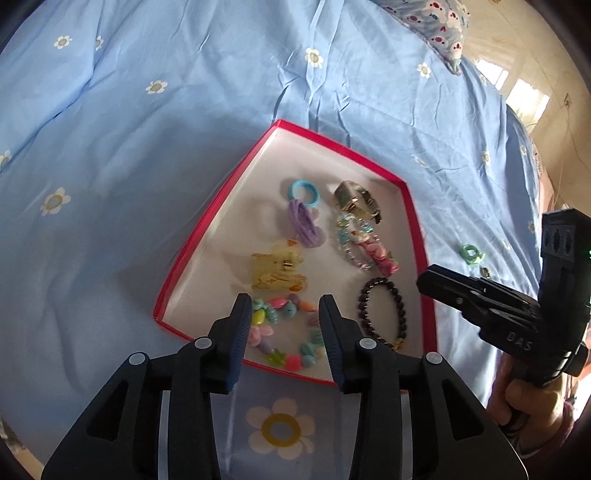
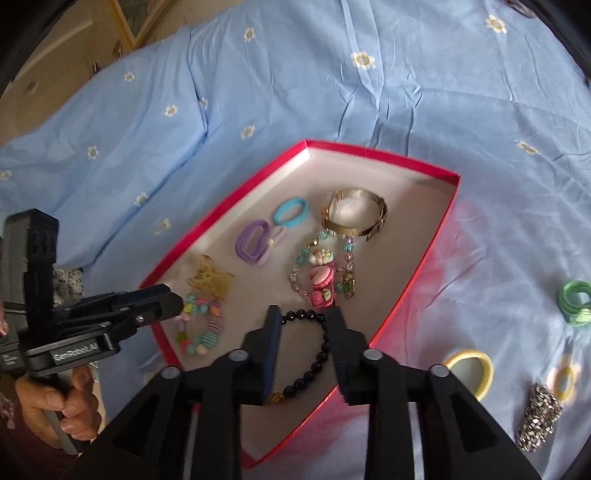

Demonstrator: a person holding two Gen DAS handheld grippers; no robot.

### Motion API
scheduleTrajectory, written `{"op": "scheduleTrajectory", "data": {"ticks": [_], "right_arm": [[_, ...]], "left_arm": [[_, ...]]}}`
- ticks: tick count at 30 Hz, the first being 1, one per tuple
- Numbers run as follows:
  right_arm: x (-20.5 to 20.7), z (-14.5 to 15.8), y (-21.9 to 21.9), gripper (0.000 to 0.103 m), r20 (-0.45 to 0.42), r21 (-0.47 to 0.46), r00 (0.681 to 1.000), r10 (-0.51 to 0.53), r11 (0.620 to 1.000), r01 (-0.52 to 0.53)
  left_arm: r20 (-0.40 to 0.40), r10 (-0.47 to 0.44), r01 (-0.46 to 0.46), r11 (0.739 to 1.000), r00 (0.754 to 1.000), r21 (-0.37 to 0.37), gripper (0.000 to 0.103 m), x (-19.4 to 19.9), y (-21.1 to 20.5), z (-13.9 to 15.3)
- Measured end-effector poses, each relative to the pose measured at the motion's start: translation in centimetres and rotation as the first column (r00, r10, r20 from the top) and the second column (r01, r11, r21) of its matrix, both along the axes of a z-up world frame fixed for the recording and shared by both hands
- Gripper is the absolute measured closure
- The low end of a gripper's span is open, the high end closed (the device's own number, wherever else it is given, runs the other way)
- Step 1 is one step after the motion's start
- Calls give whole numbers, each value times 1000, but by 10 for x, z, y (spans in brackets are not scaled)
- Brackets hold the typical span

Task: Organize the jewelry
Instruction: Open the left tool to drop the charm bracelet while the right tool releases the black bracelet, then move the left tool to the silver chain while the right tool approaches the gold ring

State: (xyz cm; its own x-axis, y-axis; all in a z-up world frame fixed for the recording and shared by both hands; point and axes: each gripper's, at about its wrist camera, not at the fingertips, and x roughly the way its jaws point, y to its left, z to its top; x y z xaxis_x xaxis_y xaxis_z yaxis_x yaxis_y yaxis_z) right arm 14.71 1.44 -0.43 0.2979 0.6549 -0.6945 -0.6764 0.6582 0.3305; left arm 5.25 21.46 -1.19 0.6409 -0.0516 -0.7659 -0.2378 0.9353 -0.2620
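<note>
A red-rimmed tray [image 1: 288, 130] [image 2: 380, 155] lies on the blue bedspread and holds jewelry: a blue hair tie [image 1: 303, 192], a purple hair tie [image 2: 253, 240], a gold watch [image 2: 354, 216], a yellow hair claw [image 1: 277, 269], a pink charm bracelet [image 2: 321, 277], a colourful bead bracelet [image 1: 284, 334] and a black bead bracelet [image 2: 314, 350]. My left gripper [image 1: 286, 334] is open and empty above the colourful bracelet. My right gripper [image 2: 304, 352] is open above the black bracelet, not holding it. Each gripper shows in the other's view.
Outside the tray on the right lie a green hair tie [image 2: 576, 301] [image 1: 472, 254], a yellow hair tie [image 2: 471, 369] and a sparkly silver clip [image 2: 539, 417]. A patterned pillow [image 1: 439, 22] lies at the far edge of the bed.
</note>
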Motion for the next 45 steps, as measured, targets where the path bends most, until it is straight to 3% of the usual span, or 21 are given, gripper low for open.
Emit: {"op": "scheduleTrajectory", "data": {"ticks": [4,13,25,33,45], "right_arm": [[-5,12,-28,64,19,40,999,-47,998,47],[-2,17,-110,57,19,43,976,-218,975,217],[6,8,-201,56,4,21,917,-398,917,398],[11,0,-224,56,-5,14,906,-423,906,423],[48,-8,-221,56,21,-47,922,-387,921,387]], "left_arm": [[20,-21,21,1000,1000,2,62,-1,-12,10],[39,-107,107,994,994,-5,55,10,-52,22],[28,-231,231,973,973,8,55,32,-114,25],[-2,-311,311,950,950,33,54,51,-153,22],[-34,-437,438,899,899,12,49,79,-217,6]]}}
